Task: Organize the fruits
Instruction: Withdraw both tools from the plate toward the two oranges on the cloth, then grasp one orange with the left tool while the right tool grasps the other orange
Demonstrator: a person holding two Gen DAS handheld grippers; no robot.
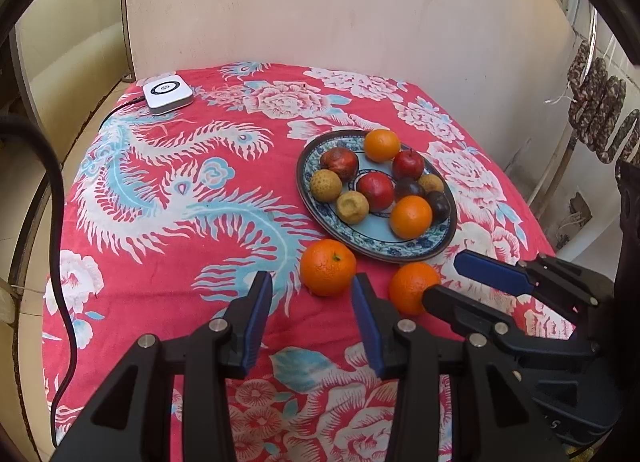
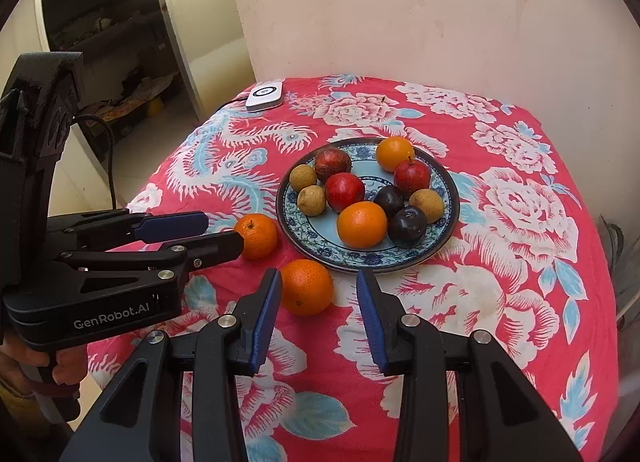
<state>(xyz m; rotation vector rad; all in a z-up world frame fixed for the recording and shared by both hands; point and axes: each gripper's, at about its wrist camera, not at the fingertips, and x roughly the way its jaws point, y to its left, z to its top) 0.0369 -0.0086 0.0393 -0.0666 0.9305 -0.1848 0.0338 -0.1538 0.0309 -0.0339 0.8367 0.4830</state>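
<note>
Two loose oranges lie on the red flowered cloth just in front of a blue patterned plate (image 1: pixel 384 251) (image 2: pixel 362 265). The plate holds two more oranges, red fruits, dark plums and brownish fruits. My left gripper (image 1: pixel 312 286) (image 2: pixel 222 232) is open. The left orange (image 1: pixel 328 267) (image 2: pixel 257 235) sits just beyond its fingertips, not pinched. My right gripper (image 2: pixel 318 282) (image 1: pixel 446 278) is open too. The right orange (image 2: pixel 306 287) (image 1: pixel 412 286) lies between its tips, close to the left pad, and the pads do not press on it.
A white square device (image 1: pixel 167 93) (image 2: pixel 265 94) with a cable sits at the far left corner. A plain wall stands behind the table. Dried sausages (image 1: pixel 600 110) hang at the right. A black cable (image 1: pixel 60 222) hangs off the left edge. A hand (image 2: pixel 60 370) grips the left gripper's handle.
</note>
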